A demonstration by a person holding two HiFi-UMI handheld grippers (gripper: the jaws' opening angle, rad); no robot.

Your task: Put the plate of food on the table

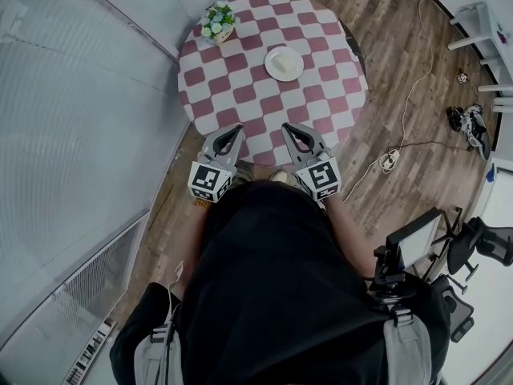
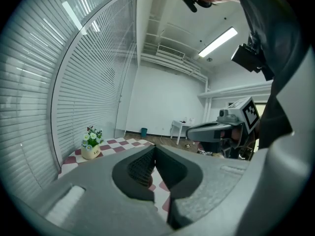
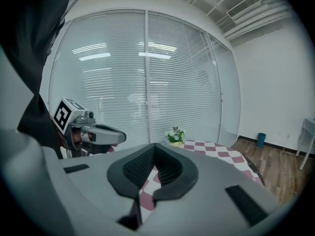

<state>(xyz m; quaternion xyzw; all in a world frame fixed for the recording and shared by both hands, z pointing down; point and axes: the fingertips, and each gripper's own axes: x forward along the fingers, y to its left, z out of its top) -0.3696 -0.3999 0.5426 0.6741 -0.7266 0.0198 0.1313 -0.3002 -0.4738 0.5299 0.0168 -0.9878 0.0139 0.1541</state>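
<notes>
Nearest the camera was the person's black top, filling the lower part of the head view. Just beyond it two grippers were held side by side over the near edge of one round tabletop, which was covered in a red-and-white checked cloth.

The left gripper had its two fingers pressed together at the tips, with nothing between them. The right gripper was the same: its fingers met at the tips and held nothing. The two grippers stood apart from each other and neither touched anything on the cloth.

Farther out, a little past the middle of the tabletop, lay one white plate. It was flat on the cloth, well apart from both grippers. Whether anything lay on it could not be made out.

At the far left edge of the tabletop stood one small flower pot with white blooms and green leaves, apart from the plate.

Beyond and to the right, one white cable trailed across the wooden floor. Curved window blinds ran along the left side.
</notes>
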